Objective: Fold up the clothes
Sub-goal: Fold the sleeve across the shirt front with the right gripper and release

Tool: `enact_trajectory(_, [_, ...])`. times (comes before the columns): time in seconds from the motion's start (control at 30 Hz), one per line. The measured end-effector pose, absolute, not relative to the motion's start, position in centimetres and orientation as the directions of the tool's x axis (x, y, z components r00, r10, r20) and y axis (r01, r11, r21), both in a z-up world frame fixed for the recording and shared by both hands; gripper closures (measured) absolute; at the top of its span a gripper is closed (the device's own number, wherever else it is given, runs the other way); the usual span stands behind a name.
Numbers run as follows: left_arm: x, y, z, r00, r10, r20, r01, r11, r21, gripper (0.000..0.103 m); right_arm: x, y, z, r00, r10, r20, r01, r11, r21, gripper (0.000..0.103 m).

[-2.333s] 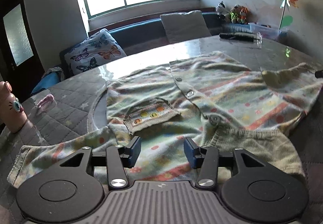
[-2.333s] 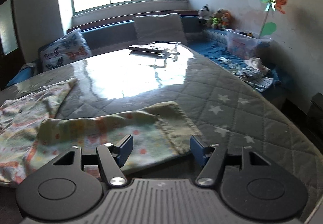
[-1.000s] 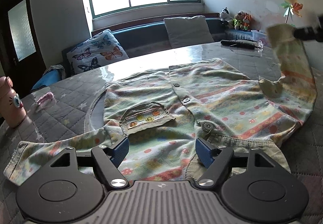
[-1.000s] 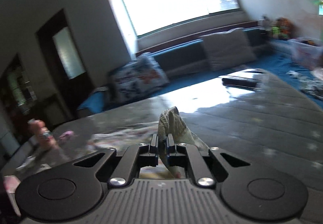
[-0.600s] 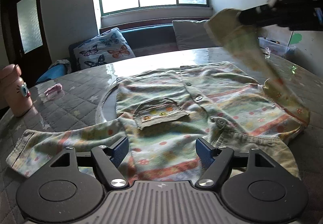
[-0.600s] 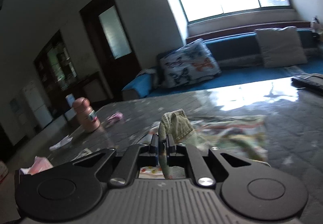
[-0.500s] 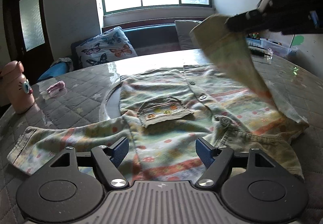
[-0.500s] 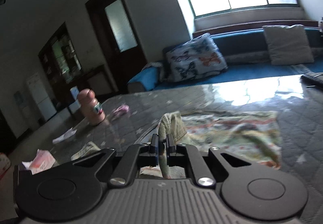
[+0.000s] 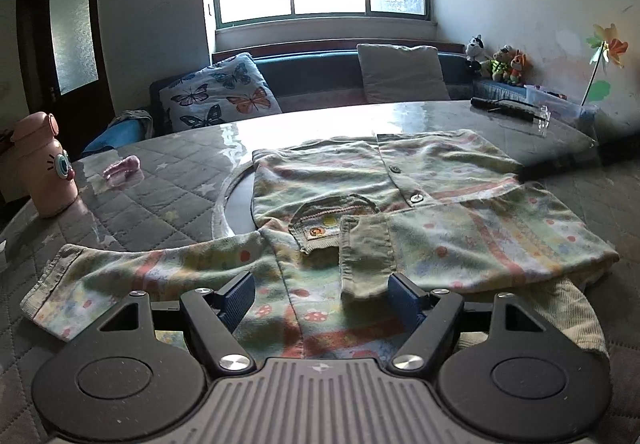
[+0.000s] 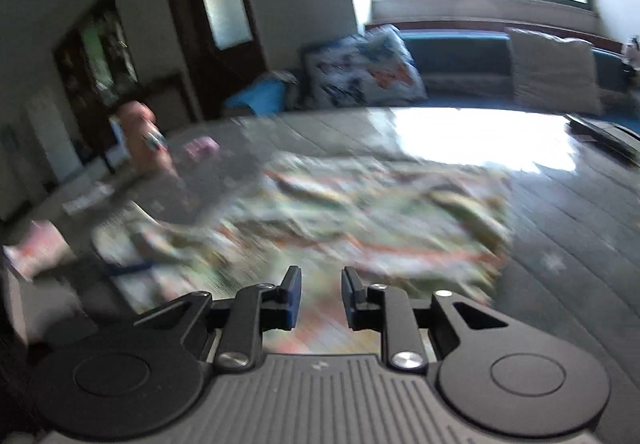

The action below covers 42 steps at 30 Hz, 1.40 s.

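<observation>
Right sleeve (image 9: 460, 244) is laid across the cardigan (image 9: 360, 180) chest near the table's (image 9: 168, 204) near edge, left sleeve (image 9: 152, 264) spread out (half-folded), left gripper (image 9: 320, 294) and right gripper (image 10: 320, 298) held apart, empty.

A pink bottle (image 9: 44, 168) with a cartoon eye stood upright at nine o'clock on the quilted table cover (image 9: 160, 180), with a small pink object (image 9: 122, 168) lying just beside it toward the centre. At eleven o'clock a butterfly cushion (image 9: 218, 96) leaned on the blue bench (image 9: 316, 72), a grey cushion (image 9: 402, 73) at one o'clock. Soft toys (image 9: 496, 58) and a pinwheel (image 9: 606, 48) sat at two o'clock. A dark door (image 9: 64, 44) stood at ten o'clock.
</observation>
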<state>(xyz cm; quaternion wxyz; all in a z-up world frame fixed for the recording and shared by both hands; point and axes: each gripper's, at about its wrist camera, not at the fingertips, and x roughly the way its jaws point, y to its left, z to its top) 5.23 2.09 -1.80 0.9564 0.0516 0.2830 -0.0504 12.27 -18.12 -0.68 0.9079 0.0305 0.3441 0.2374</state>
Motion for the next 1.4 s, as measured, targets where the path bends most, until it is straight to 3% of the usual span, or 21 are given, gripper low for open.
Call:
enact_trajectory(0.23, [5.8, 1.8, -0.6, 0.846, -0.082, -0.527, 0.132, 0.990, 0.058, 0.027, 11.5, -22.2, -3.8, 0.645, 0.333, -0.688, -0.317, 0.936, 0.155, 0.086])
enact_trajectory(0.47, [7.8, 0.2, -1.6, 0.822, -0.091, -0.563, 0.150, 0.987, 0.059, 0.027, 14.1, -22.2, -2.7, 0.697, 0.330, -0.636, -0.320, 0.938, 0.137, 0.085])
enact_trajectory(0.63, [8.9, -0.2, -2.3, 0.820, -0.072, -0.567, 0.140, 0.987, 0.077, 0.027, 16.6, -21.6, -4.5, 0.694, 0.279, -0.664, -0.306, 0.949, 0.079, 0.085])
enact_trajectory(0.77, [9.7, 0.0, -3.2, 0.808, -0.043, -0.588, 0.125, 0.987, 0.100, 0.026, 16.2, -21.4, -4.2, 0.700, 0.280, -0.657, -0.321, 0.945, 0.061, 0.082])
enact_trajectory(0.97, [9.0, 0.4, -3.0, 0.818, -0.041, -0.574, 0.122, 0.987, 0.103, 0.026, 14.4, -18.9, -3.3, 0.671, 0.359, -0.649, -0.430, 0.901, 0.054, 0.067])
enact_trajectory(1.2, [8.1, 2.9, -2.0, 0.828, 0.019, -0.561, 0.038, 0.995, 0.090, 0.027, 12.6, -14.0, -3.3, 0.636, 0.440, -0.633, -0.560, 0.828, 0.013, 0.066])
enact_trajectory(1.4, [7.9, 6.7, -2.1, 0.811, 0.110, -0.574, -0.078, 0.994, 0.080, 0.028, 12.1, -12.1, -4.1, 0.625, 0.430, -0.652, -0.594, 0.804, -0.040, 0.066])
